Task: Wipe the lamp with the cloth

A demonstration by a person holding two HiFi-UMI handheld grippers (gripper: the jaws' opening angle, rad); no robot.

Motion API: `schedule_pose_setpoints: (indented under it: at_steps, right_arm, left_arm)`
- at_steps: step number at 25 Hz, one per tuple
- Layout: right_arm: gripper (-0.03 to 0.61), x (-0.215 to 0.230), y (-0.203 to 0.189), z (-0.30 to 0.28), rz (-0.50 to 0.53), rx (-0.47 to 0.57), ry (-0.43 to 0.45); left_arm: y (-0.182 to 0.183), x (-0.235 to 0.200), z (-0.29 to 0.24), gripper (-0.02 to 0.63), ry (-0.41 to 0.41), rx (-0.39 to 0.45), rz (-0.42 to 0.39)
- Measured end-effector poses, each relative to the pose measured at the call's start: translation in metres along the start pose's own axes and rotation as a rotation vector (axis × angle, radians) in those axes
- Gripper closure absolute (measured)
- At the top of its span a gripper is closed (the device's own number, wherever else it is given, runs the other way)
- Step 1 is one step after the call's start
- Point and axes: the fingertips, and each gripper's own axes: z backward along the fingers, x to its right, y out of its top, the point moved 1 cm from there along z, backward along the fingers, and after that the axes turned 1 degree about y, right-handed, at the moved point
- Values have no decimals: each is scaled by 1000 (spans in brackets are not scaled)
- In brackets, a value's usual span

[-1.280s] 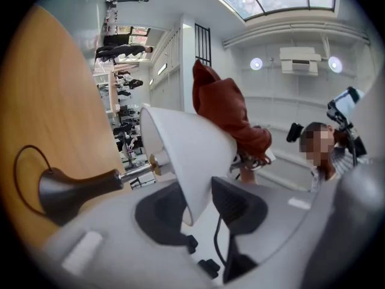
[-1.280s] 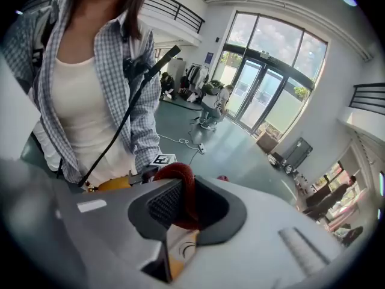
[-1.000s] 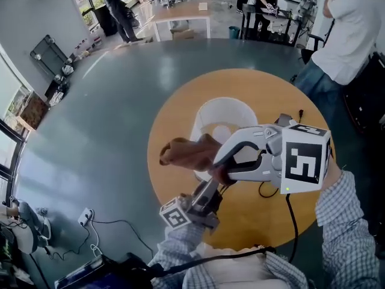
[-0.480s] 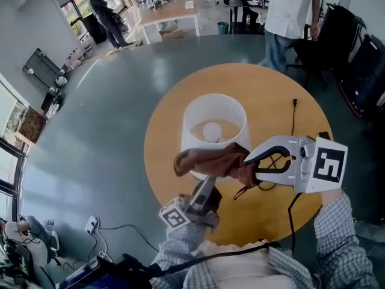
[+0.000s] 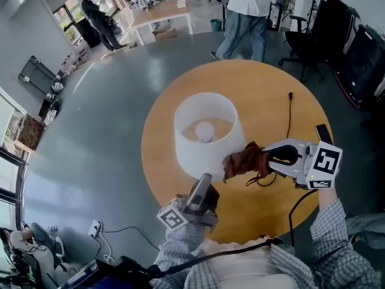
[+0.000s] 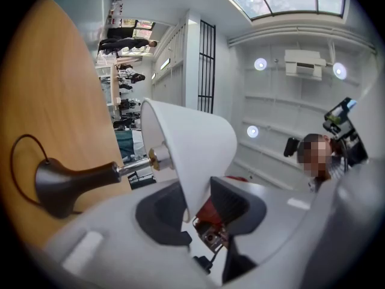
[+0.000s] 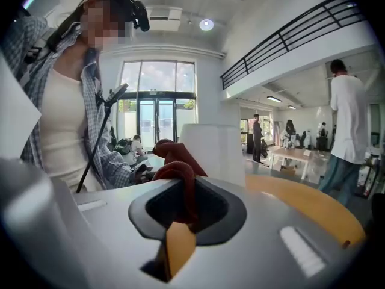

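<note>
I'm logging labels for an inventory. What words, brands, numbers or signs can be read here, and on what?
None can be read.
The cube on the left gripper and the cube on the right gripper bear only black-and-white square markers, no letters.
Lamp, cloth and table show no print.

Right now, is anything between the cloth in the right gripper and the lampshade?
Nothing visible stands in the way. The cloth, clamped in the right gripper, hangs close beside the lampshade, by its outer wall. The left gripper grips its near rim, off to one side of that path.
</note>
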Motion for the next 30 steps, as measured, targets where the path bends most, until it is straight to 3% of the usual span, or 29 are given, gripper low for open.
schedule_pose_setpoints:
  at_steps: [11,16,25,30]
  right_arm:
    - [529,22,-44,8,-200,42,-212]
    - [529,23,-48,16,-245,81,-228]
    - [529,22,-53,10,-264,101,-226]
    - [529,21,-47,8,-282,134,-223]
  left_arm:
    - [1,2,8,489,12,-37,-25]
    - [-3,11,8,399,5,-99,-34]
    - [-11,9,2,396,0,-136,-42]
    - [-13,7,6,322,12,-155,-39]
